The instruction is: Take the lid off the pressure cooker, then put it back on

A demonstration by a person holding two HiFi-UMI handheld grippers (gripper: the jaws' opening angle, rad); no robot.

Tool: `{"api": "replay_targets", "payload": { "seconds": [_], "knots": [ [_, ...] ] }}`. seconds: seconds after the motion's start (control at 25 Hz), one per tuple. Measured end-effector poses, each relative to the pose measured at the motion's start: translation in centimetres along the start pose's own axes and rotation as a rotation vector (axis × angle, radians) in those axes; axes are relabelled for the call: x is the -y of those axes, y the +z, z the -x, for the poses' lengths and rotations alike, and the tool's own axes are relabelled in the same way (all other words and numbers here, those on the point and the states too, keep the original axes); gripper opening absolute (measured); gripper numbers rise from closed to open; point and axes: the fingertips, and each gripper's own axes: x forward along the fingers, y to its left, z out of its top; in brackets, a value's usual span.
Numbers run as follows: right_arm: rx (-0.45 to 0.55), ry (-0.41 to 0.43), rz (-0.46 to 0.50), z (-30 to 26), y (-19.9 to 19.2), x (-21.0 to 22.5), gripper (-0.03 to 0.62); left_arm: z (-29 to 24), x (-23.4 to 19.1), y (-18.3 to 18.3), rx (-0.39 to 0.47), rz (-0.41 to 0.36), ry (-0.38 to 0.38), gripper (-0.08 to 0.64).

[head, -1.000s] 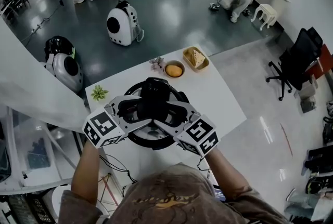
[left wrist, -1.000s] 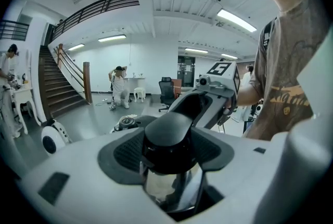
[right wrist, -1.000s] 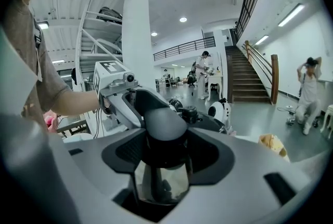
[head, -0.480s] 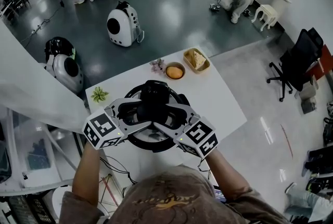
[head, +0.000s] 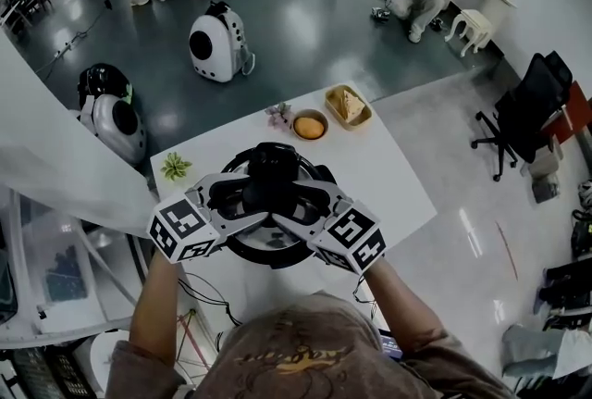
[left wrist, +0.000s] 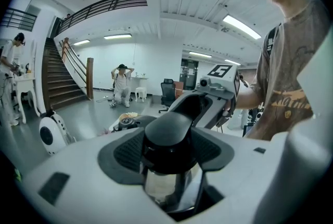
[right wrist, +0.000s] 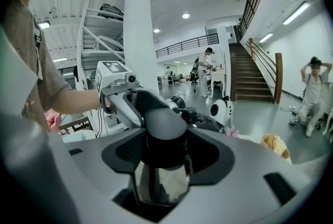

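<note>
Both the left tool [head: 245, 198] and right tool [head: 303, 204] seemingly clamp the lid's handle [left wrist: 167, 133].

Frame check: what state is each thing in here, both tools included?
left tool: shut on the left handle.
right tool: shut on the right handle, jaws wide.
pressure cooker lid: seems to sit on the pot; locked or not, cannot tell.
bowl: filled.
basket: filled.
</note>
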Motion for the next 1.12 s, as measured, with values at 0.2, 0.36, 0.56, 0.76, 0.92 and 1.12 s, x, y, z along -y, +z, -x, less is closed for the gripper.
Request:
{"api": "replay_targets", "payload": {
  "seconds": [0.2,0.36,0.56,0.76,0.92,1.12],
  "knots": [
    [0.004,-0.003,0.008,-0.02,-0.01,0.04,0.249,-0.02,-0.02,-0.03,0.002,-0.001,-0.008,0.281],
    [0.009,-0.008,0.014,0.04,0.00,0.02,0.249,-0.03,0.03,0.01,-0.003,0.002,-0.002,0.281],
    [0.010,-0.013,0.021,0.00,0.10,0.04,0.249,0.07,-0.06,0.09,-0.002,0.001,0.001,0.281],
    [0.007,0.001,0.021,0.11,0.04,-0.16,0.247,0.14,0.17,0.04,0.002,0.000,0.016,0.282],
    [0.003,0.027,0.020,0.47,0.13,0.00,0.245,-0.06,0.29,0.34,0.006,-0.001,0.039,0.284],
    [-0.010,0.079,0.031,0.54,-0.12,0.05,0.245,-0.17,0.50,0.20,0.005,0.025,0.083,0.285]
  ]
}}
